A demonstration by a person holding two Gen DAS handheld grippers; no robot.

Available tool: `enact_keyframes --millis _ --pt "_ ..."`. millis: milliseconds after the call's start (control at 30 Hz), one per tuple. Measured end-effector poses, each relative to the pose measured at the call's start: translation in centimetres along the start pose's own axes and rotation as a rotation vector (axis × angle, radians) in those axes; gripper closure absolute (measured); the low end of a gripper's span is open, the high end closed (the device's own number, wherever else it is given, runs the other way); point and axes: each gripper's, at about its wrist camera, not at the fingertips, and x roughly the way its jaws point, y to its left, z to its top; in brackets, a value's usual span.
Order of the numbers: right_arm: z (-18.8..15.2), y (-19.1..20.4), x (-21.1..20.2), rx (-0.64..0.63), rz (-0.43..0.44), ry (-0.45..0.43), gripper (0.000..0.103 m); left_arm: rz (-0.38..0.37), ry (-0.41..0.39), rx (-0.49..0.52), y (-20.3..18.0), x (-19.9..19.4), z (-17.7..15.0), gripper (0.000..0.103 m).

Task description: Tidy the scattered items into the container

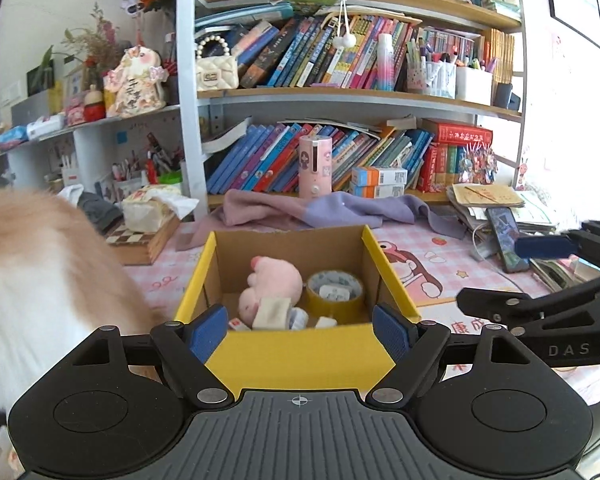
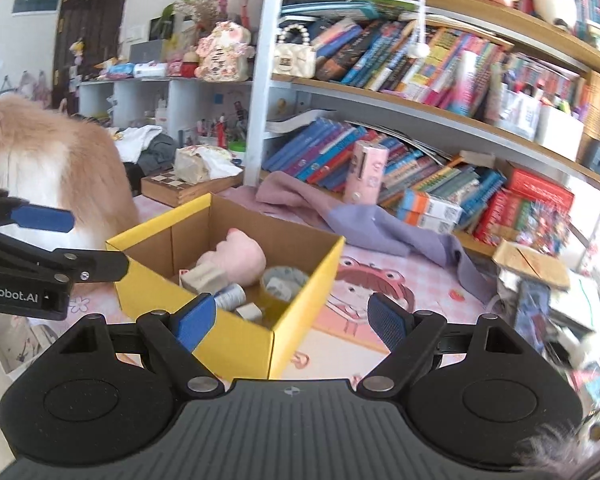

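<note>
A yellow cardboard box [image 1: 198, 276] stands open on the pink desk mat; it also shows in the right wrist view [image 2: 300, 300]. Inside lie a pink plush toy [image 1: 274, 280], a yellow tape roll [image 1: 334, 294], a white folded piece [image 1: 272, 312] and small white bits; the right wrist view also shows a blue-white spool [image 2: 230, 296]. My left gripper [image 1: 300, 330] is open and empty, just in front of the box's near wall. My right gripper [image 2: 290, 318] is open and empty, at the box's near right corner. Each gripper shows at the other view's edge.
A fluffy orange-and-white cat [image 1: 40, 272] stands close to the box's left side. A purple cloth [image 1: 320, 208] lies behind the box, with a pink cylinder [image 1: 315, 166] and bookshelves beyond. A phone [image 1: 506, 236] and paper stacks lie right. A chessboard box [image 1: 144, 240] sits back left.
</note>
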Motion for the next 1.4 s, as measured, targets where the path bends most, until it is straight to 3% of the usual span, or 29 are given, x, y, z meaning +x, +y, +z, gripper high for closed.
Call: enact_keyframes --millis 200,400,667,900,1400 --pt "-2.5 0.0 -2.6 0.073 -0.104 -0.001 0.019 0.025 0.005 -0.022 -0.9 -1.3 -2.0 0.013" --pt "-5.4 0.1 -3.9 0.126 -0.164 0.057 0.018 0.040 0.053 0.001 -2.2 -1.5 -4.2 0.012" --pt "-8.4 -0.3 -5.2 0.157 -0.192 0.109 0.015 0.071 0.077 0.052 -4.6 -2.0 -6.3 0.009" --pt "-10.2 -1.4 -6.0 0.196 -0.214 0.158 0.014 0.066 0.119 0.034 -5.6 -1.9 -7.2 0.007" --pt "-10.6 -1.7 -6.6 0.210 -0.206 0.180 0.011 0.070 0.165 0.024 -6.5 -2.3 -8.0 0.004"
